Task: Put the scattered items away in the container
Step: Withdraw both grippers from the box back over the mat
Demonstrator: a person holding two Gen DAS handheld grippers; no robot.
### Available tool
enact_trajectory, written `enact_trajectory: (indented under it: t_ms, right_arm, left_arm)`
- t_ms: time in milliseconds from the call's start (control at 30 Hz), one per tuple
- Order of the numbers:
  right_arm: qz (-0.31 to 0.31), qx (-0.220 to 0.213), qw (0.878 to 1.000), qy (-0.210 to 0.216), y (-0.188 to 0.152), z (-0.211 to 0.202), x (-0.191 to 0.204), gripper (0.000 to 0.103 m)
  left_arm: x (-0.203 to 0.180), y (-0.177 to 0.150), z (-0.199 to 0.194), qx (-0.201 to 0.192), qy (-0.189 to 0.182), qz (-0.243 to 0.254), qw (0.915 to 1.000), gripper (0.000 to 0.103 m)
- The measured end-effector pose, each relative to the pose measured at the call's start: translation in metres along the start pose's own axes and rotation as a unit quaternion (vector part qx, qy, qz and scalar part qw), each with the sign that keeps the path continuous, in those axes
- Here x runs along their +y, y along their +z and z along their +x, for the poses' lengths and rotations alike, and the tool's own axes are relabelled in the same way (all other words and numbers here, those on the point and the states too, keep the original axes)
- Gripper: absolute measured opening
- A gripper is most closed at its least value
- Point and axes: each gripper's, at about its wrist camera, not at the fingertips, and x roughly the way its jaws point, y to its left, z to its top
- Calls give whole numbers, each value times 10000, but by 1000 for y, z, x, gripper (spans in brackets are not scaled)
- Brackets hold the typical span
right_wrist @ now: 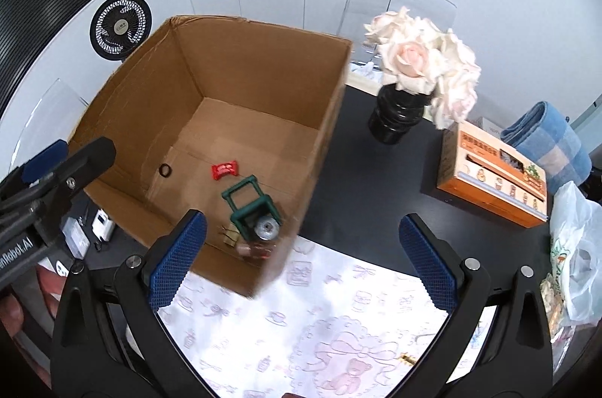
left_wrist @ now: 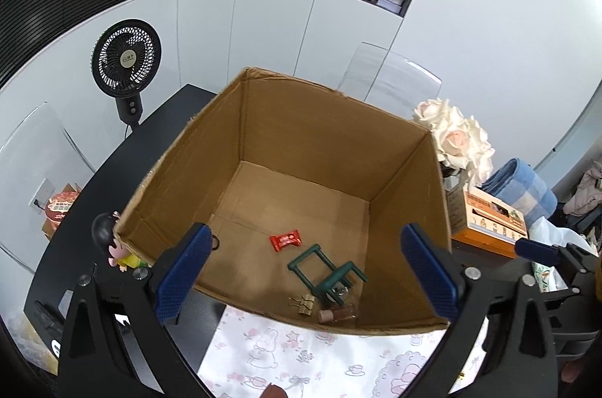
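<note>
An open cardboard box (left_wrist: 410, 228) (right_wrist: 124, 104) stands on the black table. On its floor lie a red candy wrapper (left_wrist: 285, 240) (right_wrist: 224, 169), a green toy chair (left_wrist: 325, 270) (right_wrist: 250, 206), gold binder clips (left_wrist: 303, 304), a small bottle (left_wrist: 338, 314), a silver round piece (right_wrist: 266, 228) and a black hair tie (right_wrist: 164, 170). My left gripper (left_wrist: 304, 236) hovers open above the box's near side, holding nothing. My right gripper (right_wrist: 303, 219) is open and empty over the box's near right corner. A small gold item (right_wrist: 406, 358) lies on the patterned cloth (right_wrist: 338, 322).
A doll figure (left_wrist: 113, 247) stands outside the box's left corner. A black vase of pale roses (right_wrist: 399, 119), an orange carton (right_wrist: 493, 176), a blue checked towel (right_wrist: 549, 142) and a plastic bag (right_wrist: 572, 247) fill the right side. A fan (left_wrist: 126, 59) stands behind.
</note>
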Motion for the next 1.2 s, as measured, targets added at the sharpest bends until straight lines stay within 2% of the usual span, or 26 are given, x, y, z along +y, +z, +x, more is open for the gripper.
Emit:
enact_trajectory:
  t_ms: [233,433,733,1200]
  right_arm:
    - [38,-54,9998,-193,-25,-23,-35,103]
    - [202,-81,9995,-227,-46,-37,-63,103]
    - [534,-207,9981,-228,-76,-57,-109,103]
    - [1037,-125,9939,-363,-127,-67,-180,103]
  left_arm:
    - [-30,-15,-10,-5,-153,319,9994,100]
    - [-51,-32,-9,125,-245,281,9992,100]
    - [-106,-54,-14,214,-387,667,9968,100]
    - [-166,-92,-8,464,-563,975,9926,100]
